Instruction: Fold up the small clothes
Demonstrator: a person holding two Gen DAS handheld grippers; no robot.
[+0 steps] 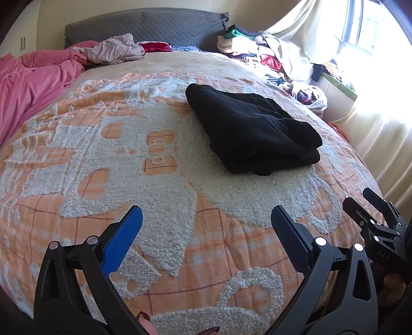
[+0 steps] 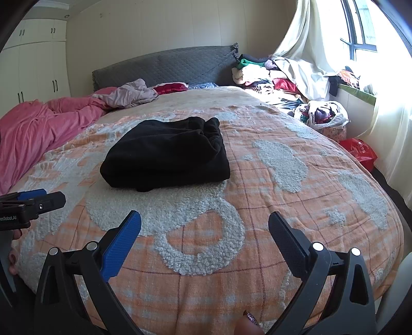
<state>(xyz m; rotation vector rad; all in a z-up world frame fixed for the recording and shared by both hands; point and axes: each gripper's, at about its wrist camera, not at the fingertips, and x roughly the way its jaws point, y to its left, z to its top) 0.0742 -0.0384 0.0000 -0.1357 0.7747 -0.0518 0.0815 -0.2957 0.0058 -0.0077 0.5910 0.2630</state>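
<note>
A black garment (image 1: 251, 131) (image 2: 167, 156) lies folded into a thick bundle on the orange and white blanket (image 1: 159, 165) (image 2: 270, 185) in the middle of the bed. My left gripper (image 1: 206, 219) hovers open over the blanket, well short of the garment, with nothing between its blue pads. My right gripper (image 2: 204, 223) is open too and holds nothing, nearer the bed's front edge. In the left wrist view the right gripper (image 1: 360, 198) shows at the right edge; in the right wrist view the left gripper (image 2: 38, 197) shows at the left edge.
A pink quilt (image 1: 31, 80) (image 2: 36, 128) and a pale crumpled cloth (image 1: 113, 50) lie at the bed's far left. A heap of clothes (image 1: 252, 49) (image 2: 270, 77) stands by the grey headboard (image 1: 144, 24). A filled bag (image 2: 323, 114), a red bag (image 2: 360, 152) and curtains (image 2: 303, 43) are on the right.
</note>
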